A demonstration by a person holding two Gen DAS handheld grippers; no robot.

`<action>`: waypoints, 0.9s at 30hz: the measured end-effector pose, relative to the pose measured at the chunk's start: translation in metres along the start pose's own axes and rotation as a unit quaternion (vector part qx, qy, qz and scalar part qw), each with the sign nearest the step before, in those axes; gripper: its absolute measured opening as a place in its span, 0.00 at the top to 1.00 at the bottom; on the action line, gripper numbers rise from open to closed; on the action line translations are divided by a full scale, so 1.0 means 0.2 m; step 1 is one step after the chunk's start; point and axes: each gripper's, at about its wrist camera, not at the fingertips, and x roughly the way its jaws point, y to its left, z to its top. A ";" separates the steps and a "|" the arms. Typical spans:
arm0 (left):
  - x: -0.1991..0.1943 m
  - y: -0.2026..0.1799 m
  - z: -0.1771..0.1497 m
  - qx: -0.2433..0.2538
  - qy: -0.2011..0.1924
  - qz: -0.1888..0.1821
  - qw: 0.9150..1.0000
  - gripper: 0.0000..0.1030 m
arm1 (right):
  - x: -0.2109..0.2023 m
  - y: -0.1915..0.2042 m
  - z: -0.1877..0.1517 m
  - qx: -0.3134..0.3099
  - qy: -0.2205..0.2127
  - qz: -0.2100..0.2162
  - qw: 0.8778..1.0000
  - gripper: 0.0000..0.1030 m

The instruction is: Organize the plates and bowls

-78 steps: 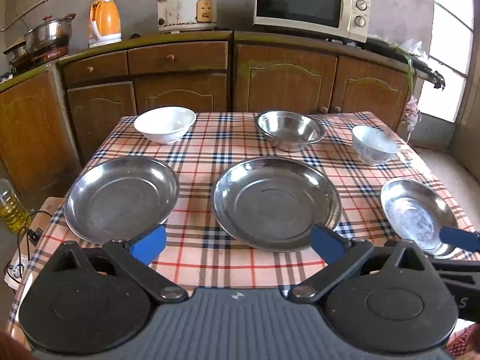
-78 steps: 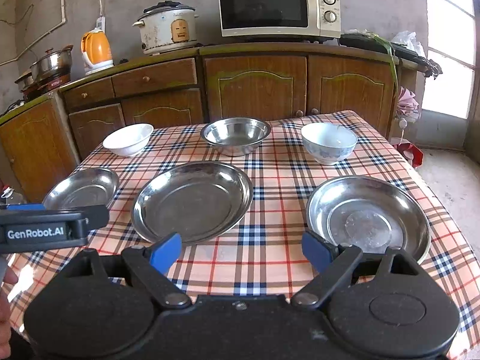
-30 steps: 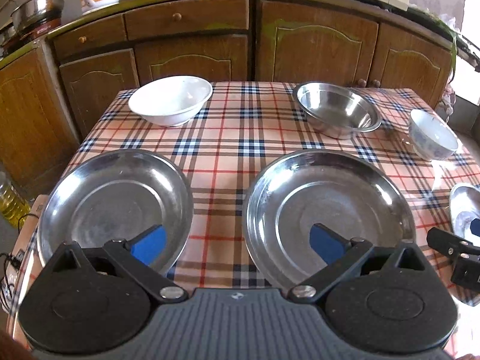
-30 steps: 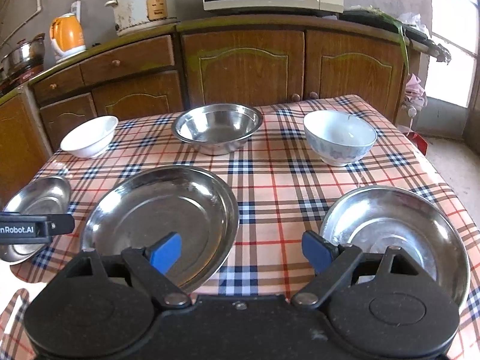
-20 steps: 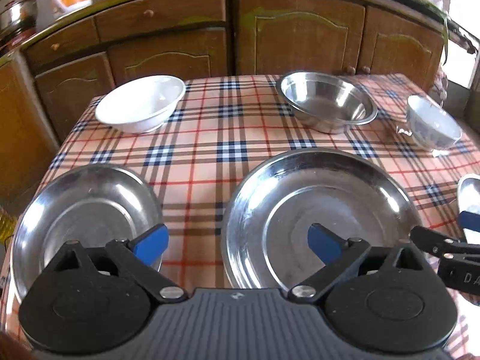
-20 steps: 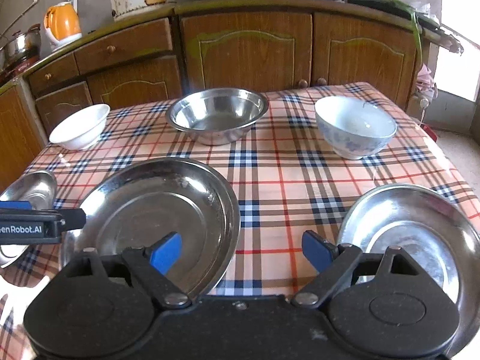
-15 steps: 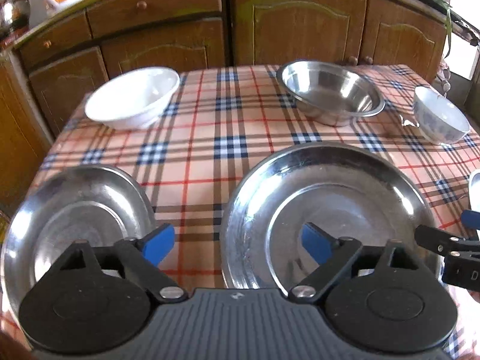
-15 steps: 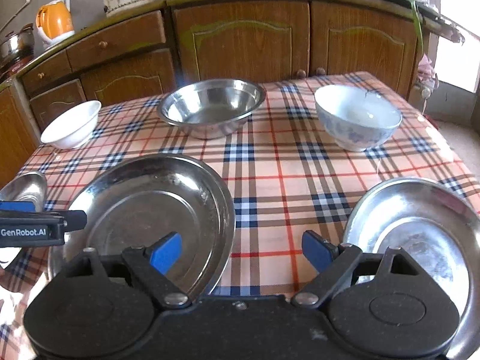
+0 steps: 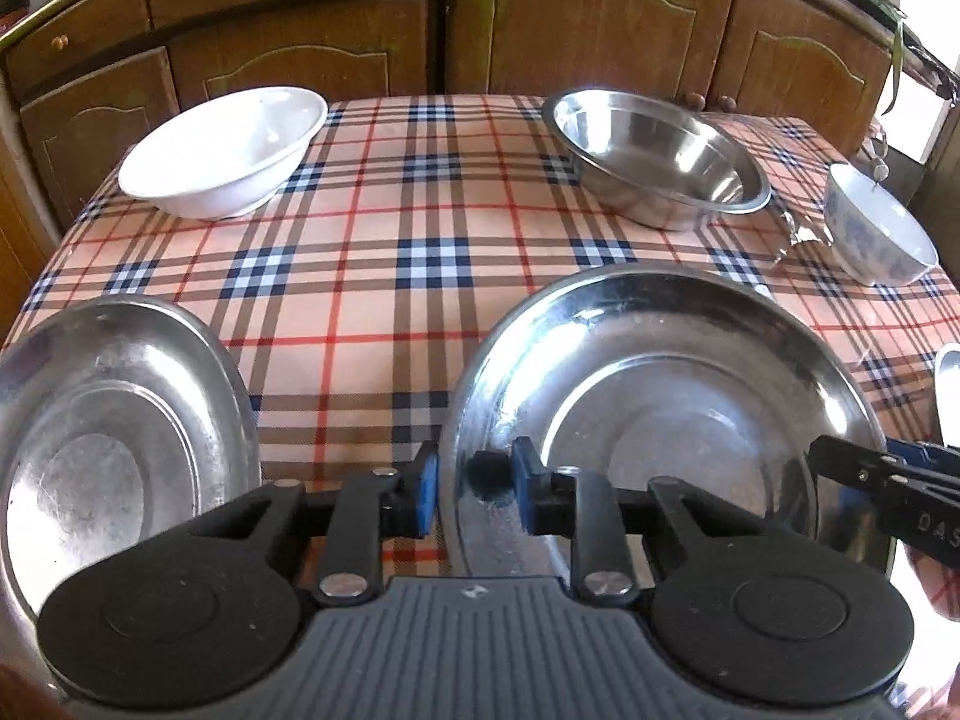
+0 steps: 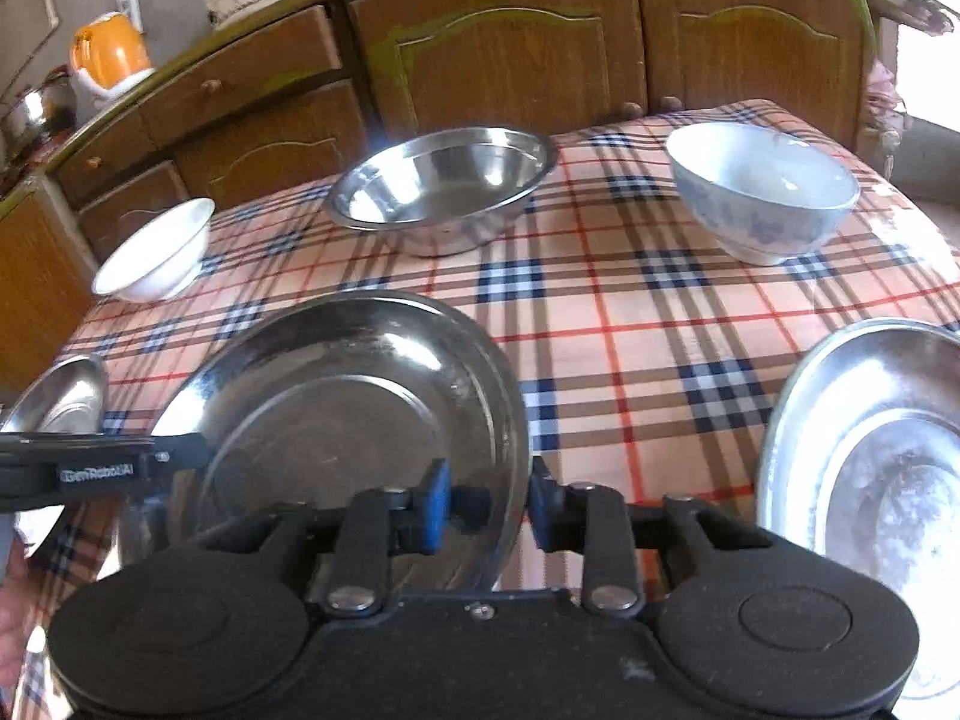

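**Both tools close on the rim of the middle steel plate**

Left wrist view: three bowls stand behind the large steel plate point(image 9: 660, 396), the landmark here: a white bowl point(image 9: 225, 150) far back to its left, a steel bowl point(image 9: 654, 159) straight behind it, and a patterned bowl point(image 9: 879, 234) back to its right. A second steel plate point(image 9: 114, 438) lies to its left, and only a sliver of a third plate point(image 9: 948, 390) shows at its right. All sit on the plaid-covered counter point(image 9: 384, 276). The left tool point(image 9: 474, 489) is closing, nearly pressed together, with the large plate's left rim between its blue pads. The right tool point(image 9: 882, 468) reaches the plate's right rim.

Right wrist view: again three bowls and three plates. The large steel plate point(image 10: 354, 420) is central; the right-hand plate point(image 10: 870, 468) lies well apart. The right tool point(image 10: 486, 510) is closing, its pads pinching the large plate's right rim. The left tool point(image 10: 150, 459) meets its left edge.
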 end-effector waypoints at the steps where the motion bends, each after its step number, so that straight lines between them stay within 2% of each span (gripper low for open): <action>1: -0.01 0.00 0.00 0.002 -0.001 0.002 1.000 0.75 | -0.01 -0.01 0.00 0.006 -0.001 0.002 1.000 0.75; 5: -0.04 0.00 -0.01 -0.006 -0.011 0.000 1.000 0.79 | -0.06 -0.01 0.01 0.005 -0.016 0.003 1.000 0.77; 27: -0.38 -0.13 -0.02 0.007 -0.076 0.004 0.997 0.79 | -0.44 0.00 0.05 -0.012 -0.079 -0.007 0.997 0.77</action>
